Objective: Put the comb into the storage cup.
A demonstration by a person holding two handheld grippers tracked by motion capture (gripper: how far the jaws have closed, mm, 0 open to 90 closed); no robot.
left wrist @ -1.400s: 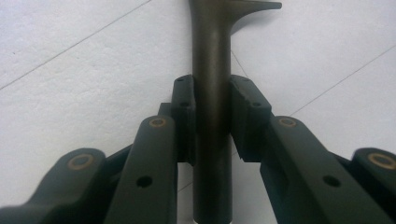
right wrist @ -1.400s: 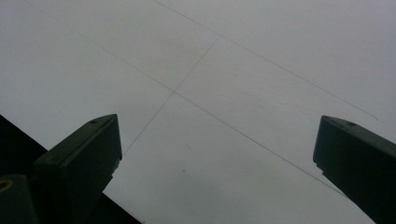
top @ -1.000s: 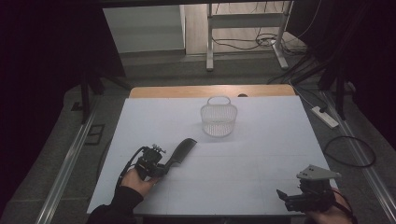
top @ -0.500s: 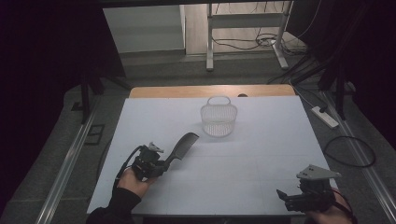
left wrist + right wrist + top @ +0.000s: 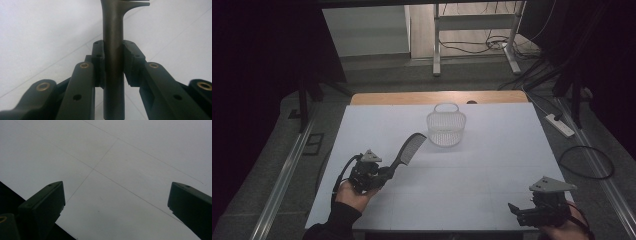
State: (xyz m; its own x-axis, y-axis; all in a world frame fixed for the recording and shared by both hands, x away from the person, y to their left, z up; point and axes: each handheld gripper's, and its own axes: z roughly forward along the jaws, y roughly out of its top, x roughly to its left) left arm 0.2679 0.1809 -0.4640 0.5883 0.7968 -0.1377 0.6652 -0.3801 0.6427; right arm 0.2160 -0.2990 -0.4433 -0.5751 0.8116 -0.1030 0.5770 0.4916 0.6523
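A dark comb is lifted off the white table, its toothed end pointing up toward the basket. My left gripper is shut on the comb's handle, both pads pressing its sides. A clear wire-pattern basket with a small handle stands at the table's far middle, a short way beyond the comb's tip. At the table's near right corner my right gripper stands open over the bare white surface, its fingers wide apart with nothing between them.
The wooden table edge shows behind the white sheet. A power strip and a looped cable lie on the floor to the right. Metal frame legs stand beyond the table.
My left gripper has risen and tilted the comb, so its toothed end now points higher and nearer the basket. The right gripper has stayed where it was.
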